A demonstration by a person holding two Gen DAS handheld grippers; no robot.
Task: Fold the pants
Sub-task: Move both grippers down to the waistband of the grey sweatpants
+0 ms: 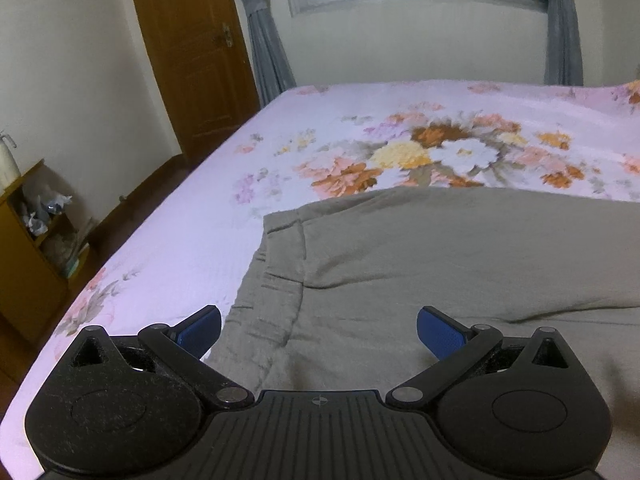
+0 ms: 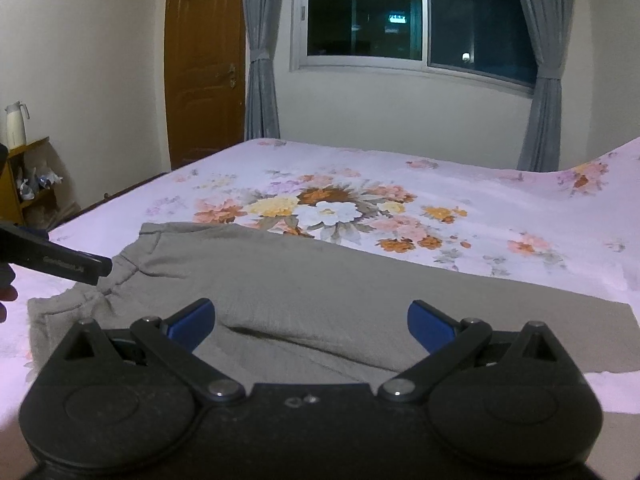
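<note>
Both grippers gape wide and hold nothing: the left gripper point(image 1: 319, 334) hangs over the waistband end of the pants point(image 1: 440, 264), the right gripper point(image 2: 311, 326) over their middle. The grey pants lie flat on the floral bed point(image 1: 192, 216).

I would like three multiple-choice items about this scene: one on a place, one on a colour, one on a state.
1. Where do the pants lie?
A. on the floor
B. on the flowered bed
C. on a chair

2. What colour are the tool pads?
A. blue
B. red
C. white

3. How is the left tool?
A. shut on cloth
B. open
C. out of view

Answers: 1 B, grey cloth spreads over the bedcover; 2 A, both pads show blue; 3 B, its pads stand wide apart, holding nothing.
</note>
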